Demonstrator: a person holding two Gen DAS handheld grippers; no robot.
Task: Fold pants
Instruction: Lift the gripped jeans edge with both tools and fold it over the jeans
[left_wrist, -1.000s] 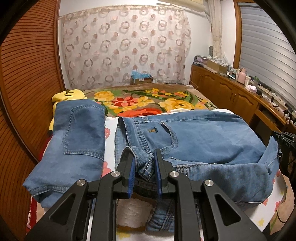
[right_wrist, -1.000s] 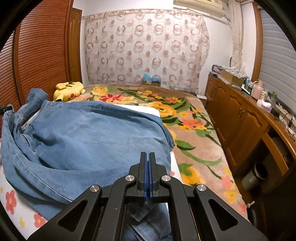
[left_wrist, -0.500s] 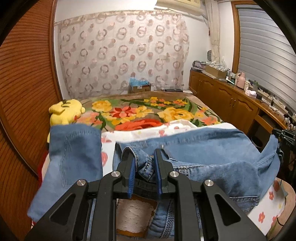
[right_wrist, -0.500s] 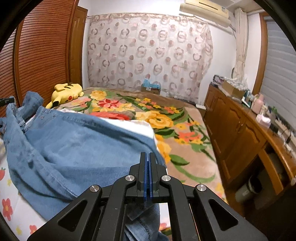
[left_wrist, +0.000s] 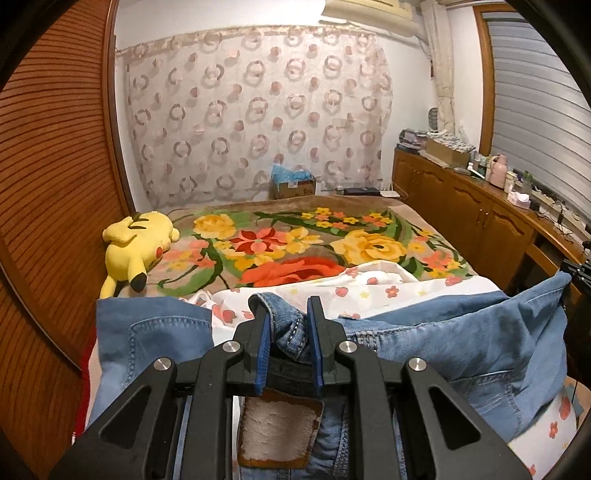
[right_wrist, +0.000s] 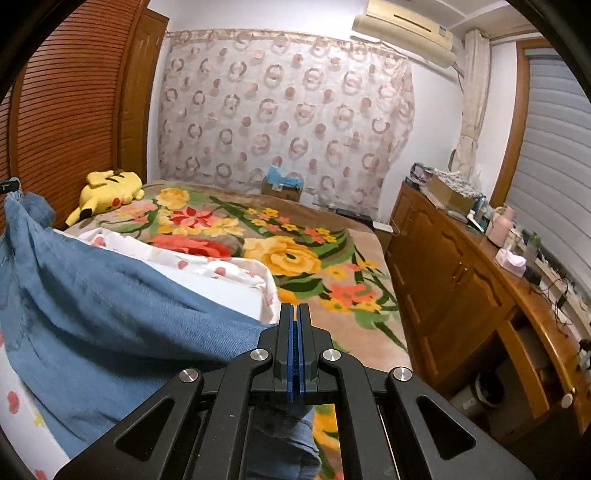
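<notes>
The left tool (left_wrist: 289, 345) has its blue pads clamped on a bunched thickness of the jeans' (left_wrist: 461, 343) waistband, the jaws parted only by the denim between them, and the brown leather label (left_wrist: 277, 428) hangs just beneath it; the right tool (right_wrist: 294, 354) is pressed fully together, its pads meeting with only a thin edge of the same jeans (right_wrist: 110, 325) caught at their base, the cloth trailing out below and to its left; between the two tools the denim is stretched and lifted over the near end of the bed, draped above a white sheet with small red flowers (left_wrist: 373, 291), sagging in the middle; at the left, beside the held pair, a second piece of blue denim (left_wrist: 147, 332) lies on the sheet, apart from the left tool; farther up the bed a floral blanket (left_wrist: 306, 240) covers the mattress, and a yellow plush toy (left_wrist: 136, 247) lies on it near the slatted wooden wall; a cardboard box (left_wrist: 294, 188) sits beyond the bed before the patterned curtain (left_wrist: 258, 125); a wooden sideboard (right_wrist: 461, 266) with clutter on top runs along the right side.
</notes>
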